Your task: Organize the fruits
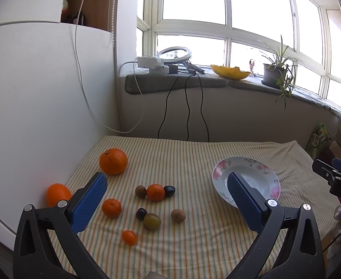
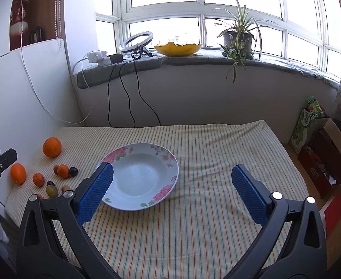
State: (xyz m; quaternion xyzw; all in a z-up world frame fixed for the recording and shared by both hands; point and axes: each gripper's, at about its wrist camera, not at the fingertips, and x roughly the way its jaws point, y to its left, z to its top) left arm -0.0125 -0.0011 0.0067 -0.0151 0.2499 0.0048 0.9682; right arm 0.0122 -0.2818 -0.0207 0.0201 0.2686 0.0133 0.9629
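Several fruits lie on the striped cloth at the left: a big orange [image 1: 113, 161], an oval orange [image 1: 57, 194], small mandarins [image 1: 155, 192] [image 1: 111, 207], a tiny kumquat [image 1: 129, 237], brown kiwis [image 1: 178, 215], dark plums [image 1: 169, 190] and a green-brown fruit [image 1: 152, 221]. A floral plate [image 1: 261, 174] sits empty at the right; it also shows in the right wrist view [image 2: 168, 158]. My left gripper [image 1: 167, 187] is open and empty above the fruits. My right gripper [image 2: 171, 177] is open and empty, over the plate's right side.
The striped cloth [image 2: 217, 144] covers the table. A white panel [image 1: 42, 93] stands at the left. Behind, a windowsill holds a ring light [image 2: 136, 40], chargers with hanging cables, a yellow bowl [image 2: 177, 48] and a potted plant [image 2: 238, 39]. Boxes [image 2: 321, 158] stand at the right.
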